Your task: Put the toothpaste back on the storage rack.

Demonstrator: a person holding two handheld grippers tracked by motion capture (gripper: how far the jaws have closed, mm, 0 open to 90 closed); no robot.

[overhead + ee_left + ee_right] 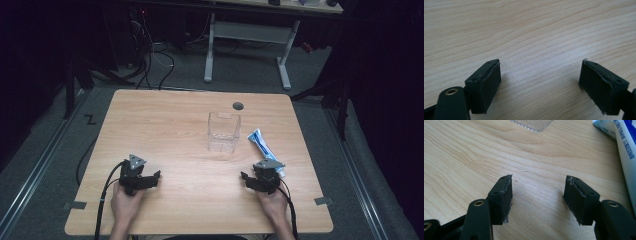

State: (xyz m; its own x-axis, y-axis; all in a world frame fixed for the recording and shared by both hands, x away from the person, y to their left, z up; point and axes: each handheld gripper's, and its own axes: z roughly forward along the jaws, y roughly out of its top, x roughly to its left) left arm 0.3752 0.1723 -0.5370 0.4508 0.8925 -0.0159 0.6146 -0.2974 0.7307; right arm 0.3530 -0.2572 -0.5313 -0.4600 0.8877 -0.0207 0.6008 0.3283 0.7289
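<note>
In front of you stands a clear, square-walled plastic container (223, 132), upright near the middle of the desk (165, 125). Just to its right lies a white and blue tube (264, 149), flat and slanted. The desk is pale wood with a fine grain, rounded corners and a dark round grommet (238, 105) at its far edge; grey carpet and a white-legged table (247, 32) lie beyond. Your left tool (156, 176) and right tool (245, 176) both rest low over bare wood, jaws wide apart, gripping nothing; the right one sits just beside the tube's near end.
</note>
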